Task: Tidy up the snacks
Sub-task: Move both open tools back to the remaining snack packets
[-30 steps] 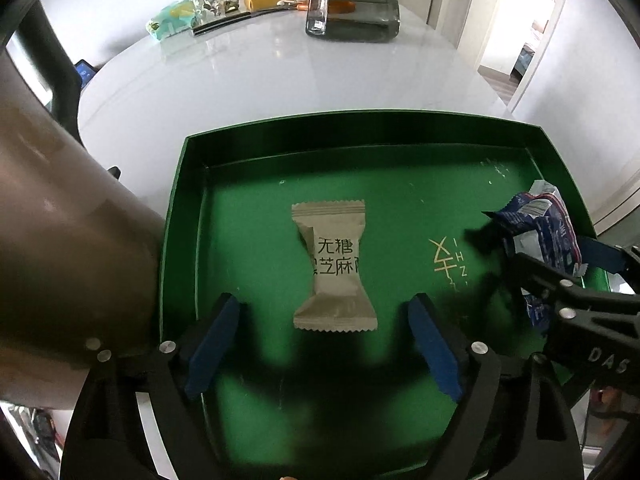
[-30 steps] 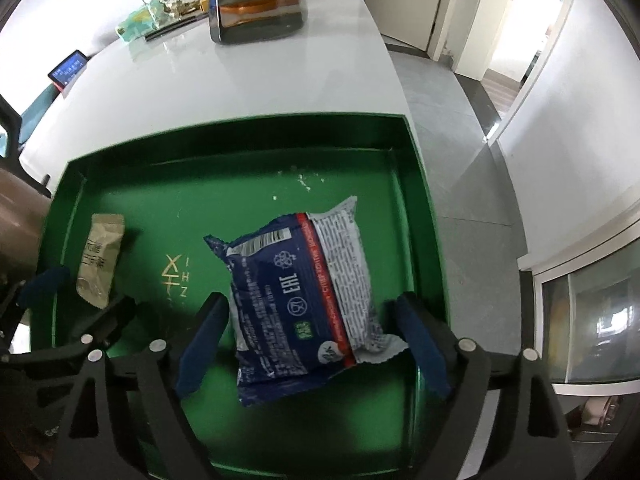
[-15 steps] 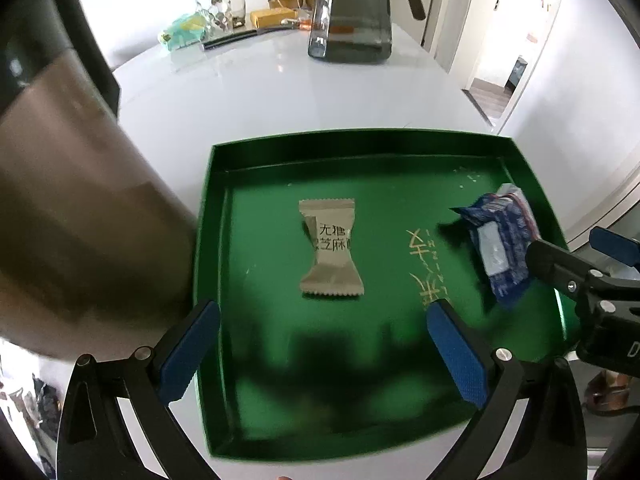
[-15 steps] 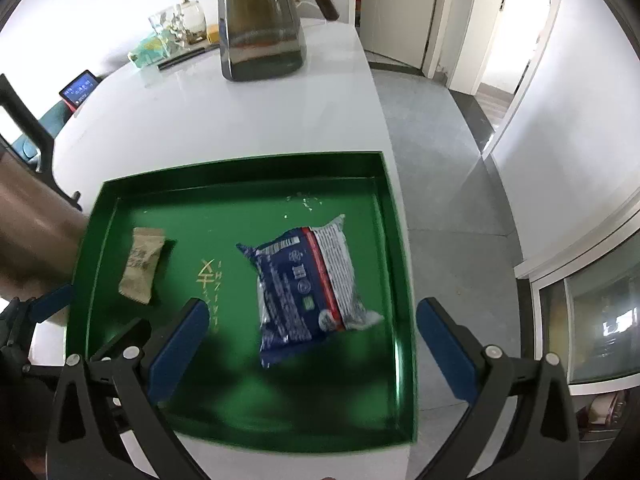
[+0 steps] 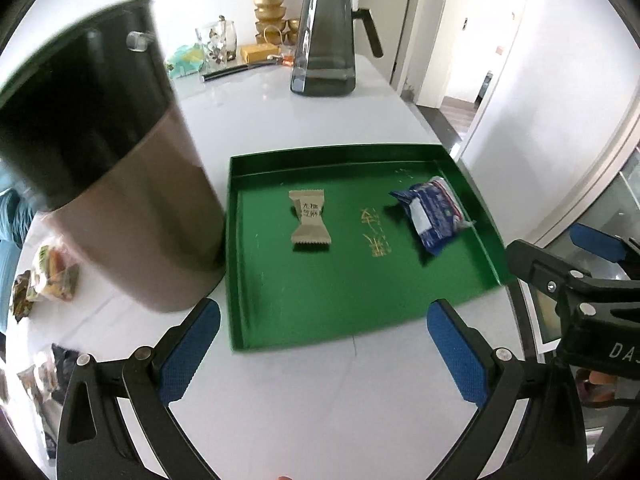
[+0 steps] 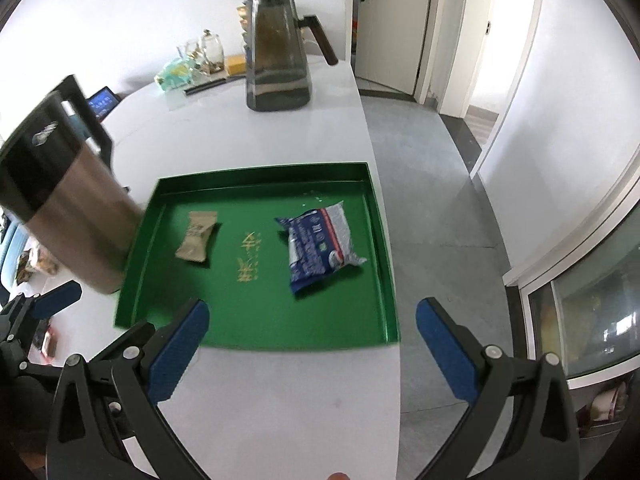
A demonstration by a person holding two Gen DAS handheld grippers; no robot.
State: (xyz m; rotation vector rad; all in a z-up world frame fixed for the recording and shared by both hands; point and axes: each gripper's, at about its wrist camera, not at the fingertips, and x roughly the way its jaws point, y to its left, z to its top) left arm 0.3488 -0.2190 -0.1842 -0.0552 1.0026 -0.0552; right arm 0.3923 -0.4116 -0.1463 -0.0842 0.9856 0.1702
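left wrist view: two snacks are already laid in the green tray (image 5: 236, 248), the beige candy (image 5: 309, 218) toward its left edge, the blue packet (image 5: 430, 212) near its right edge. more snacks (image 5: 52, 276) wait on the table (image 5: 320, 380). left gripper (image 5: 320, 354) and right gripper (image 6: 312, 346) are held wide, empty.

the white table (image 5: 280, 128) carries a green tray (image 5: 236, 240), a tall steel flask (image 5: 132, 208) beside it, a dark glass jug (image 5: 324, 40) and loose snack packs (image 5: 52, 276).
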